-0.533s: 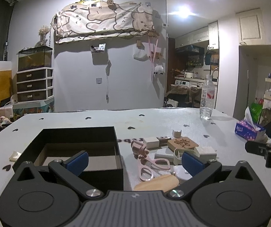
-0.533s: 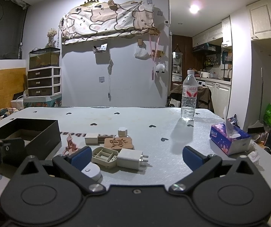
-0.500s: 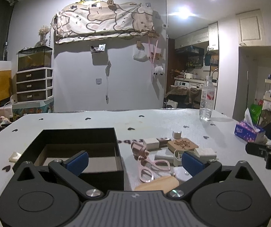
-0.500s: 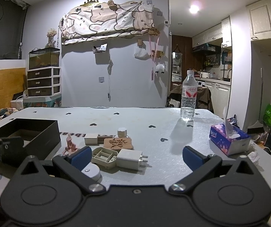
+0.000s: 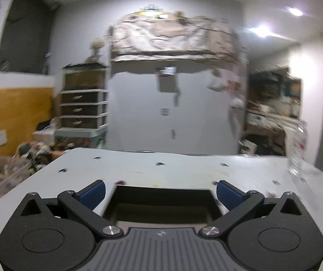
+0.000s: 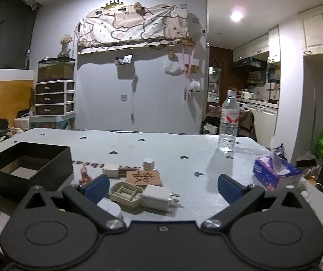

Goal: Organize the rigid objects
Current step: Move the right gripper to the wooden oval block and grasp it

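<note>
A black open box (image 6: 29,158) stands on the white table at the left. In the blurred left wrist view the box (image 5: 163,194) lies straight ahead between the fingers of my open, empty left gripper (image 5: 160,192). My right gripper (image 6: 162,186) is open and empty, just short of a cluster of small objects: a white plug adapter (image 6: 159,197), a beige tray (image 6: 126,190), a wooden coaster (image 6: 143,177), a small jar (image 6: 149,163), a white block (image 6: 110,170) and a pink item (image 6: 85,175).
A water bottle (image 6: 228,122) stands at the back right of the table. A purple tissue box (image 6: 274,175) sits near the right edge. Black heart marks dot the table (image 6: 161,142). A drawer unit (image 6: 53,97) stands beyond the table's left side.
My left gripper has swung left, so the box is now centred between its fingers and the small objects have left its view. The right gripper has barely moved.
</note>
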`<state>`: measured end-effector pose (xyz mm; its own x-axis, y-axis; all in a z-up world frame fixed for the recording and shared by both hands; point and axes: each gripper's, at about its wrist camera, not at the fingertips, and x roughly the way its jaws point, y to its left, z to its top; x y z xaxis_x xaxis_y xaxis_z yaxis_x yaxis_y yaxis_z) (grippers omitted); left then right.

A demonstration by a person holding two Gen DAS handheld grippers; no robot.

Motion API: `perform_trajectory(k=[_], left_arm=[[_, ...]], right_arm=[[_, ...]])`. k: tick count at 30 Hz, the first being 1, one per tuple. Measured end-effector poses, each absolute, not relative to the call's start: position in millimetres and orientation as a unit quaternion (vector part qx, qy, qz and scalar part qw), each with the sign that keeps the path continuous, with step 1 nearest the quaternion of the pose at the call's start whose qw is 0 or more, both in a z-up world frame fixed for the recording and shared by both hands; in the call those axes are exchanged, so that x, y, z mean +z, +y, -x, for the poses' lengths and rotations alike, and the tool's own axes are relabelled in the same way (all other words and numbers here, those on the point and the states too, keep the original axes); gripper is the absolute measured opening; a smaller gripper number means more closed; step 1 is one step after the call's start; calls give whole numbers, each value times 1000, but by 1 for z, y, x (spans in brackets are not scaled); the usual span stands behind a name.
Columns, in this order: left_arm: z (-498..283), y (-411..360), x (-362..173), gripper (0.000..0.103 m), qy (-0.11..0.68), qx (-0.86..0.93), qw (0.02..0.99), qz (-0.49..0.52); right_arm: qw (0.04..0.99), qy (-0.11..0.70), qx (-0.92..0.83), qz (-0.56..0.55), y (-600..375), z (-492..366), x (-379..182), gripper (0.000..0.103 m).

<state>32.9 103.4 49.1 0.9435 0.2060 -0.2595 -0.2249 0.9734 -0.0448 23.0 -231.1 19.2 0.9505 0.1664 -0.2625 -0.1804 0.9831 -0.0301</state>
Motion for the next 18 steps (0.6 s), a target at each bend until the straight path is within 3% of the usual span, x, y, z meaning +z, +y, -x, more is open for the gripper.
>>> perform_trajectory(k=[13, 15, 18], left_arm=[[-70, 187, 31, 102, 249, 137, 957, 56], [-74, 194, 26, 96, 264, 121, 955, 53], [-84, 199, 17, 79, 294, 110, 948, 60]], right_arm=[[971, 176, 162, -18, -172, -50, 10, 103], [966, 193, 171, -27, -161, -55, 4, 103], [957, 218, 187, -45, -148, -61, -4, 103]])
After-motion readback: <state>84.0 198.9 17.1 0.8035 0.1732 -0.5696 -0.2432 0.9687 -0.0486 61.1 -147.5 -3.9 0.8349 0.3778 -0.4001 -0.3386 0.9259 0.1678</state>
